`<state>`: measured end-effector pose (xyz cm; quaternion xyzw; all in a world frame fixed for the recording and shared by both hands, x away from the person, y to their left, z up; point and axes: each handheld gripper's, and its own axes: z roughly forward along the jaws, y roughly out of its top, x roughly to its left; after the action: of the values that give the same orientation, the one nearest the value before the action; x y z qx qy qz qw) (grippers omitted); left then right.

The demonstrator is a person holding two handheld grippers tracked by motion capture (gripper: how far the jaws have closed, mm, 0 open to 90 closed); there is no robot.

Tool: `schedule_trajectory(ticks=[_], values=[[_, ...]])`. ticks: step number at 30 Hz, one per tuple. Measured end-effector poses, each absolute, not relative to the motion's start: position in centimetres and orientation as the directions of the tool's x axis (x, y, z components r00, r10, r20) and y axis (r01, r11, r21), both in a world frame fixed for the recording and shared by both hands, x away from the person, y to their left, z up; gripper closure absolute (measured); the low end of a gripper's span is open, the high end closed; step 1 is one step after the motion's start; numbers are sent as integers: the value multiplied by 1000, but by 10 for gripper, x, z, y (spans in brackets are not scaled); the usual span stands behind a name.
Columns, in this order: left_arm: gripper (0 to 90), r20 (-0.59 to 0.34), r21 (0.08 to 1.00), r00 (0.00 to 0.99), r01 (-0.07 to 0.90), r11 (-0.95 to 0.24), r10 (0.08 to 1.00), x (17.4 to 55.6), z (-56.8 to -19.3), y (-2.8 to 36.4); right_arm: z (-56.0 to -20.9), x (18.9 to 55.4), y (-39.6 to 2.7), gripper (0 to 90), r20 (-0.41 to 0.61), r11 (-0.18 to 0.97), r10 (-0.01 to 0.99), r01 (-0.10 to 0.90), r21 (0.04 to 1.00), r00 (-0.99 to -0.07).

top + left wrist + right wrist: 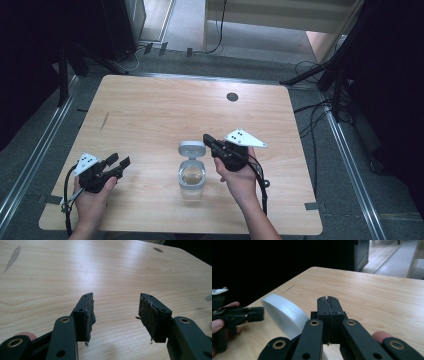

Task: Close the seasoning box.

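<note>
Here, the left gripper rests low over the bare wooden table, its jaws spread wide with nothing between them; frayed dark pads line their inner faces. The right gripper has its jaws pressed together, empty at the tips. Just to the left of those tips sits a clear container with its grey hinged lid flipped open; in the right gripper view the lid is partly hidden behind the jaw arms and the body is cut off.

Clear flip-lid container on wooden table, between left gripper and right gripper.
</note>
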<state>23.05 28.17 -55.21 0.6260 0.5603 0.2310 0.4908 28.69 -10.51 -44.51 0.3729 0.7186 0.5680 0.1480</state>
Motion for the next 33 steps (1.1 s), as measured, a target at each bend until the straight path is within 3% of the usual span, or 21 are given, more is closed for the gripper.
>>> schedule_trajectory(ticks=[7,10,11,12,13,14,20,33], values=[[473,-250,873,266,478,98,931,231,-552,281,-453,261,-122,892,186,102,705,358,928,-684],[474,-251,872,264,479,99,931,231,-552,281,-456,259,-131,813,176,97,724,351,931,-667],[474,-248,873,265,478,96,932,231,-552,281,-460,258,-142,696,176,81,737,344,935,-652],[474,-248,873,265,477,97,932,231,-552,281,-460,258,-142,696,176,81,737,344,935,-652],[474,-247,874,265,477,96,932,231,-552,281,-463,258,-148,610,172,72,750,337,939,-639],[474,-247,874,265,476,96,932,231,-552,281,-468,257,-160,444,147,74,795,333,940,-589],[473,-242,874,264,477,92,934,230,-552,280,-488,255,-201,238,116,100,846,369,924,-521],[473,-248,872,259,479,98,933,230,-552,280,-523,245,-278,223,95,84,912,411,908,-398]])
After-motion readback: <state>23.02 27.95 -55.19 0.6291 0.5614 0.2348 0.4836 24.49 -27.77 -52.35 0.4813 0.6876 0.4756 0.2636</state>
